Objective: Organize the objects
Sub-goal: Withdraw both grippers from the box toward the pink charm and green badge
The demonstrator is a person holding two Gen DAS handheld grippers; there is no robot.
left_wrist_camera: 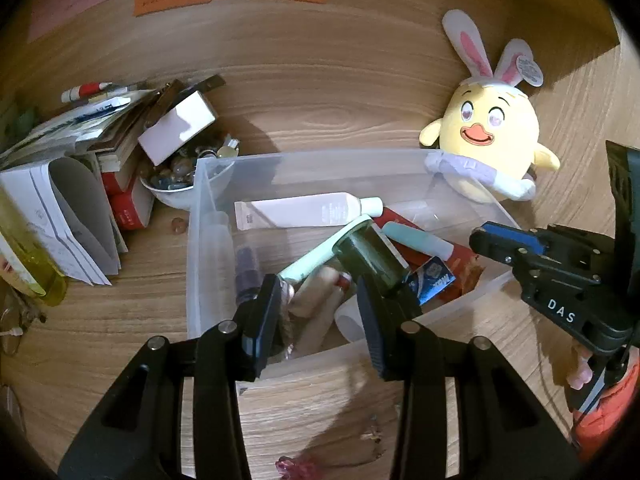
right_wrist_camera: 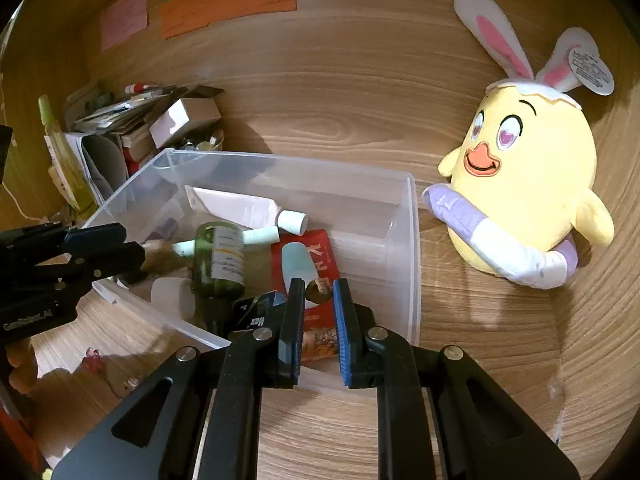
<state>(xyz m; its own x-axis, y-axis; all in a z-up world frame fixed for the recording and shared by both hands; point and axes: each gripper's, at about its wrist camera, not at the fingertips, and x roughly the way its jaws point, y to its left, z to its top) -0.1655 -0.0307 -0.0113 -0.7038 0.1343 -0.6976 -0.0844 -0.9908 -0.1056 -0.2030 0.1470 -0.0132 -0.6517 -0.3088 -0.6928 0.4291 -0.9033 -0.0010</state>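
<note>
A clear plastic bin (left_wrist_camera: 240, 164) (right_wrist_camera: 412, 240) sits on the wooden desk. It holds a white tube (left_wrist_camera: 304, 210) (right_wrist_camera: 240, 208), a dark green bottle (left_wrist_camera: 368, 256) (right_wrist_camera: 218, 258), a mint tube (left_wrist_camera: 416, 238) (right_wrist_camera: 296, 260), a red packet (right_wrist_camera: 320, 256) and other small items. My left gripper (left_wrist_camera: 318, 300) hangs open over the bin's near side, empty. My right gripper (right_wrist_camera: 318, 292) is open over the bin's near right part, empty; it also shows in the left wrist view (left_wrist_camera: 500, 240).
A yellow chick plush with bunny ears (left_wrist_camera: 488, 140) (right_wrist_camera: 520, 184) stands right of the bin. A pile of books, papers and a white box (left_wrist_camera: 176, 128) (right_wrist_camera: 184, 118) sits at the left beside a bowl of trinkets (left_wrist_camera: 176, 184). A small pink object (right_wrist_camera: 93, 358) lies in front.
</note>
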